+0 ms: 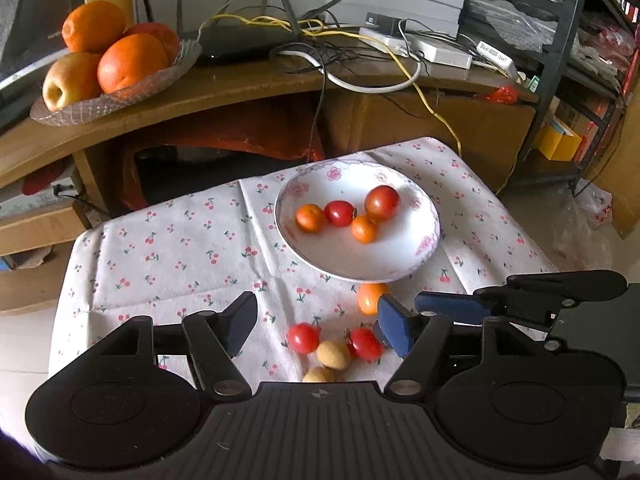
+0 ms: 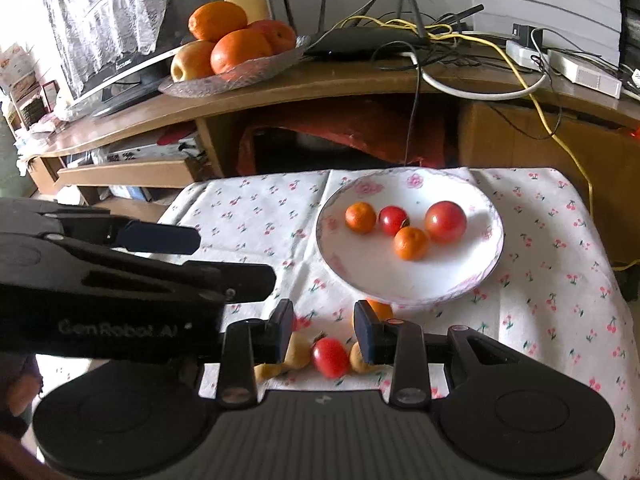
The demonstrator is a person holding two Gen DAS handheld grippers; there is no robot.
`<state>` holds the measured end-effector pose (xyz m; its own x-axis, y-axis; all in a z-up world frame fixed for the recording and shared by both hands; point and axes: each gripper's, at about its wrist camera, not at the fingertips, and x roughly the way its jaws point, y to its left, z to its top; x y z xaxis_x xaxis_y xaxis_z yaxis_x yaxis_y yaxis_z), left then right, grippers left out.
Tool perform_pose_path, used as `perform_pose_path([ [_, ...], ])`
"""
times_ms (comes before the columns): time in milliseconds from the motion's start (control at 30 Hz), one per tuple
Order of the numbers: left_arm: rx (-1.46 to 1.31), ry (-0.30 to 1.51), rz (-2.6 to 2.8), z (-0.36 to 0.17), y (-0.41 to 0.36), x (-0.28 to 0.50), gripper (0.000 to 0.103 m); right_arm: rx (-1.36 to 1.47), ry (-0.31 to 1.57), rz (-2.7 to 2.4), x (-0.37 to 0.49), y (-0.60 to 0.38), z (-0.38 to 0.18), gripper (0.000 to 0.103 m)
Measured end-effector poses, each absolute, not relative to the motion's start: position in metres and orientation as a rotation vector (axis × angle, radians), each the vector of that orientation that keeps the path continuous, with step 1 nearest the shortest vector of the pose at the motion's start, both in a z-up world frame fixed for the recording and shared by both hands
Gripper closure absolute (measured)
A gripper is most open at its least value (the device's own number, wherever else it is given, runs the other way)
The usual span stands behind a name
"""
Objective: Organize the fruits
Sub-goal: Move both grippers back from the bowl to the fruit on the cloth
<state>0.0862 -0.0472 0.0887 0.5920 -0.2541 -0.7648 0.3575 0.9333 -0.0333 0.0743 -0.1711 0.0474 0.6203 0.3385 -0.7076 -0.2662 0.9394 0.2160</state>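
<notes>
The left claw is hovering over the near part of the tabletop, its jaws standing wide apart with nothing pressed between the pads. Below the gap, on the cherry-print cloth, a red cherry tomato is lying nearer the left finger, a second red tomato is lying close against the blue right finger, and two pale yellow fruits are sitting just behind them, toward the claw's body. A small orange fruit is resting just ahead of the right finger, tucked at the near rim of the white plate. That plate is lying farther ahead of the claw and is holding two small oranges and two red tomatoes.

The right claw is hanging just beside the left one, on its right, its jaws set narrowly apart and gripping nothing. One red tomato is lying on the cloth below the narrow gap, with a pale fruit showing at each finger, partly hidden. The flowered plate is sitting ahead and slightly right of this claw.

Well beyond both claws, on a wooden desk, a glass dish is carrying large oranges and an apple.
</notes>
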Motion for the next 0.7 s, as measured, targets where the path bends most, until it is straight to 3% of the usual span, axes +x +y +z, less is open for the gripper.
perform_pose_path([
  [367,0.115,0.88,-0.333,0.075,-0.035,0.065,0.021,0.115,0.874,0.295,0.05,-0.176,0.039,0.07],
  [700,0.112,0.917,-0.325,0.063,-0.028,0.061,0.021,0.162,0.911,0.234,0.038,-0.191,0.03,0.07],
])
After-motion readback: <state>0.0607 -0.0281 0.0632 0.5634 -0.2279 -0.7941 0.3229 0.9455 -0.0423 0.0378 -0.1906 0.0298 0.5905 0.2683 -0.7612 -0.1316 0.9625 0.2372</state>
